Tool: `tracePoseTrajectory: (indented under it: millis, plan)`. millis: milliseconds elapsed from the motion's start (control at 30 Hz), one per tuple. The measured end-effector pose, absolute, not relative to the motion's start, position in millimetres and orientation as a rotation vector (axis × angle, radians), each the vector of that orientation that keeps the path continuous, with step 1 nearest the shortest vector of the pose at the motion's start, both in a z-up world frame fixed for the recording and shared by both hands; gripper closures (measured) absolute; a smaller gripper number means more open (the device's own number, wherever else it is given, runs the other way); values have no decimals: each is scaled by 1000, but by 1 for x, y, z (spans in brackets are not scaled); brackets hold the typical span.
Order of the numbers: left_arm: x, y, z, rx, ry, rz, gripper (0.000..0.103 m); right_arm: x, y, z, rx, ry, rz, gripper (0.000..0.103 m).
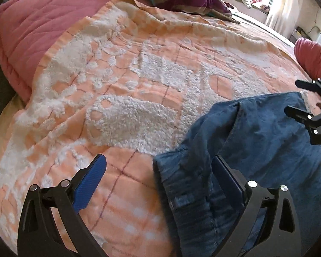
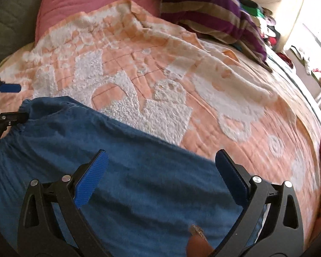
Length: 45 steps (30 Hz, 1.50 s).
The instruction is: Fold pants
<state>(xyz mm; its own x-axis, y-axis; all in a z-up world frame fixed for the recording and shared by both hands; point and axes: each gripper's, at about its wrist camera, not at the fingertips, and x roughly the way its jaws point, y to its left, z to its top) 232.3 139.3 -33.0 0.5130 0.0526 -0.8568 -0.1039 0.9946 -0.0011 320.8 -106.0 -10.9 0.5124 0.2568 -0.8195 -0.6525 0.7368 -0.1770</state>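
Observation:
Blue pants lie on the orange and white blanket, at the lower right of the left wrist view, with the waistband nearest. My left gripper is open, its right finger over the pants and its left finger over the blanket. In the right wrist view the pants fill the lower left. My right gripper is open just above them. The right gripper also shows at the right edge of the left wrist view, and the left gripper at the left edge of the right wrist view.
A pink pillow lies at the far left. A purple striped pillow lies at the back. Another pink cushion sits at the right. A window with clutter is beyond the bed.

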Motion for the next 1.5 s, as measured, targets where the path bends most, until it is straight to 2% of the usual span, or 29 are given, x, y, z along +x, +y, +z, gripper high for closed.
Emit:
tracePoseTrajectory:
  millis: [33, 67, 100, 133, 200, 433, 467, 567, 633, 700, 800, 867, 1267, 1500]
  plan:
    - [235, 138, -35, -45, 1030, 93, 12, 325, -102, -14, -528, 875, 582, 8]
    - [237, 139, -36, -43, 1033, 83, 26, 327, -99, -16, -537, 876, 586, 8]
    - [239, 138, -39, -52, 1041, 59, 36, 329, -94, -19, -555, 885, 595, 8]
    - [240, 136, -41, -64, 1045, 39, 40, 330, -91, -20, -568, 886, 600, 8]
    - [241, 132, -44, -55, 1042, 4, 62, 331, -81, -26, -620, 881, 610, 8]
    - [224, 127, -32, -45, 940, 7, 67, 330, -56, -35, -740, 852, 681, 9]
    - [221, 126, -29, -41, 925, 9, 67, 329, -54, -36, -746, 852, 690, 12]
    - [210, 123, -19, -27, 875, 7, 68, 325, -47, -43, -769, 860, 731, 26]
    - [205, 121, -15, -20, 851, 8, 68, 321, -44, -47, -758, 875, 767, 40]
    - [201, 117, -12, -2, 837, 6, 68, 317, -43, -48, -724, 891, 810, 70]
    - [198, 114, -11, 26, 830, 17, 68, 309, -46, -43, -662, 890, 823, 91]
    - [198, 115, -11, 29, 828, 23, 68, 303, -51, -38, -626, 884, 809, 97]
    - [157, 104, 19, 35, 712, -6, 68, 236, -123, 31, -316, 778, 811, 100]
    - [117, 89, 32, 43, 694, -68, 68, 174, -154, 43, -275, 767, 831, 101]
